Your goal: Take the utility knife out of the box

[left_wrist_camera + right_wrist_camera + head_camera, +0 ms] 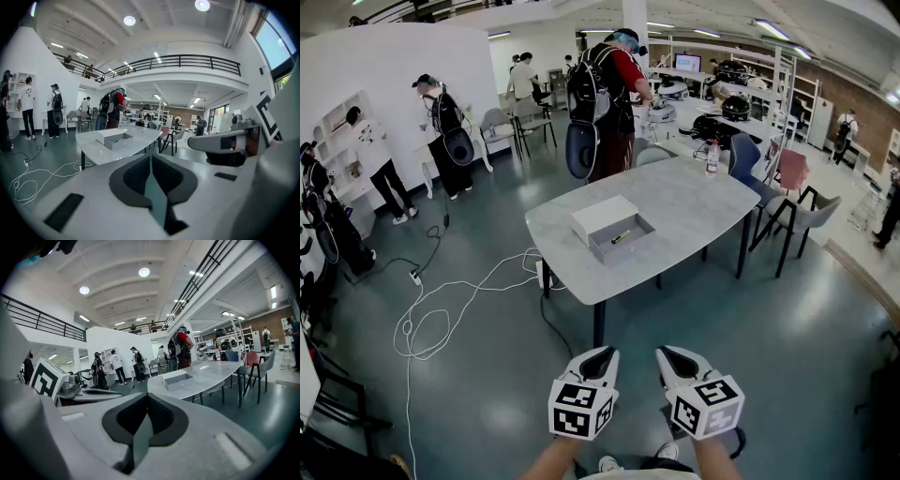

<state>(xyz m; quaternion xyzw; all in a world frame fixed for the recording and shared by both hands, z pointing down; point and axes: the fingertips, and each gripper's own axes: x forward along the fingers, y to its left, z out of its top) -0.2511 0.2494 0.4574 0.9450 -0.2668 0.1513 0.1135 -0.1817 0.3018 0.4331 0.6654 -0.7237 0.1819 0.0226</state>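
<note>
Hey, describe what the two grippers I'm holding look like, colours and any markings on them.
The left gripper and the right gripper match: smooth white plastic shells that taper to a rounded tip, with black pads lining the jaws. Behind each sits a white cube printed with black square markers. No cables show, and no sleeves reach the wrists.
</note>
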